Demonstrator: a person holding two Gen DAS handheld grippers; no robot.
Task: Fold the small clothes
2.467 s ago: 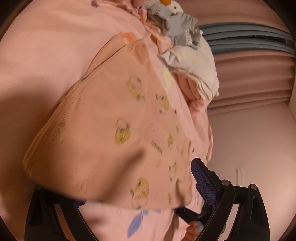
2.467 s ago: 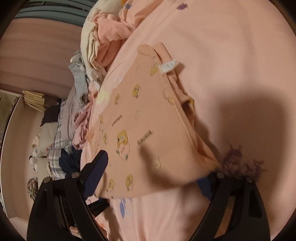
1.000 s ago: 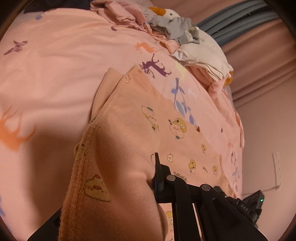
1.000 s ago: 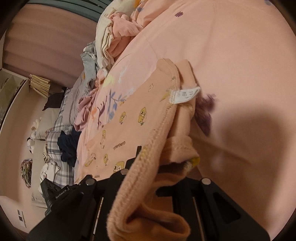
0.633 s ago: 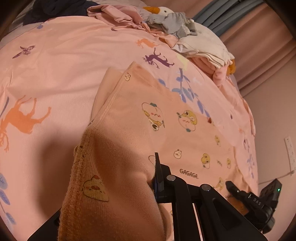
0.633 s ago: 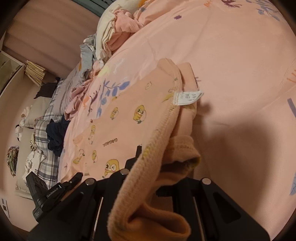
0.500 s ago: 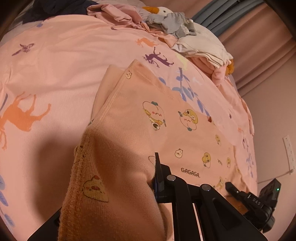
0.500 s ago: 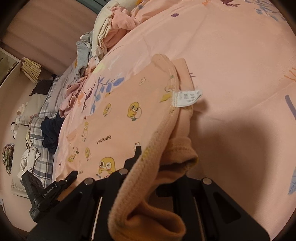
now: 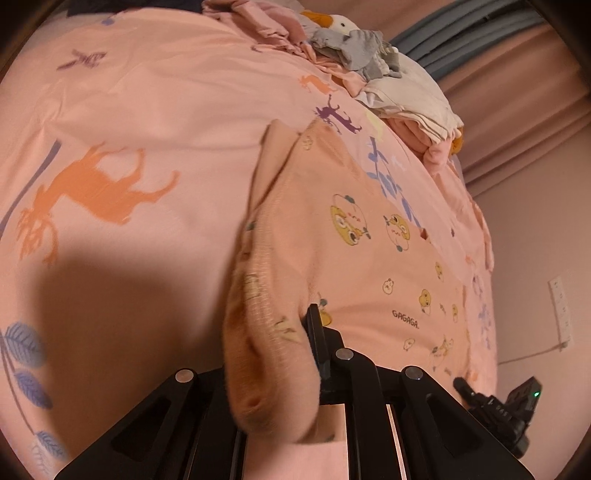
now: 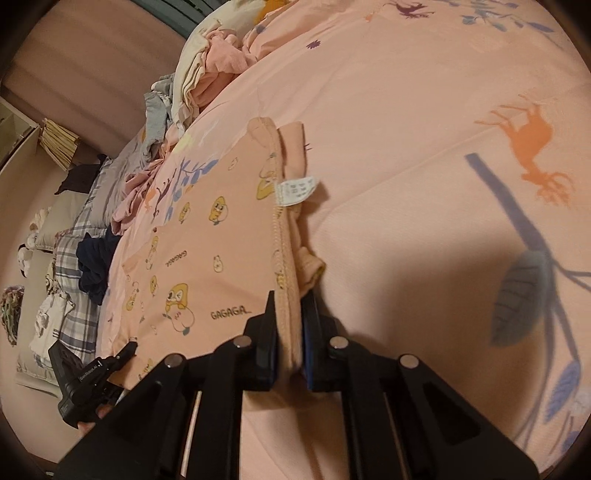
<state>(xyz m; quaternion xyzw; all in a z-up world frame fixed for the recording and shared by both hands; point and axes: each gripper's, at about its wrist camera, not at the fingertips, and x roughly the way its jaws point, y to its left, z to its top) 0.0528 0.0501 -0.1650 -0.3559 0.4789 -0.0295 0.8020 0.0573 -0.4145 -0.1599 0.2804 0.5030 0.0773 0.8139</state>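
Pinching peach garment [image 10: 221, 236] edges, left hand-held gripper [image 9: 295, 354] clamped, right hand-held gripper [image 10: 290, 343] closing on it, bedspread [image 10: 406, 110] beneath

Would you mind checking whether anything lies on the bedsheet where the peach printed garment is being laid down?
Nothing visible does. The peach printed garment, gripped by both grippers, spreads over bare pink animal-print bedsheet; the heap of other clothes sits beyond its far edge.

Two grippers: left [image 9: 295, 354], right [image 10: 290, 343]. One peach garment [image 10: 221, 251], one white label [image 10: 297, 189]. One bedsheet [image 10: 424, 110], one plush duck [image 9: 338, 22], one clothes pile [image 9: 406, 96].
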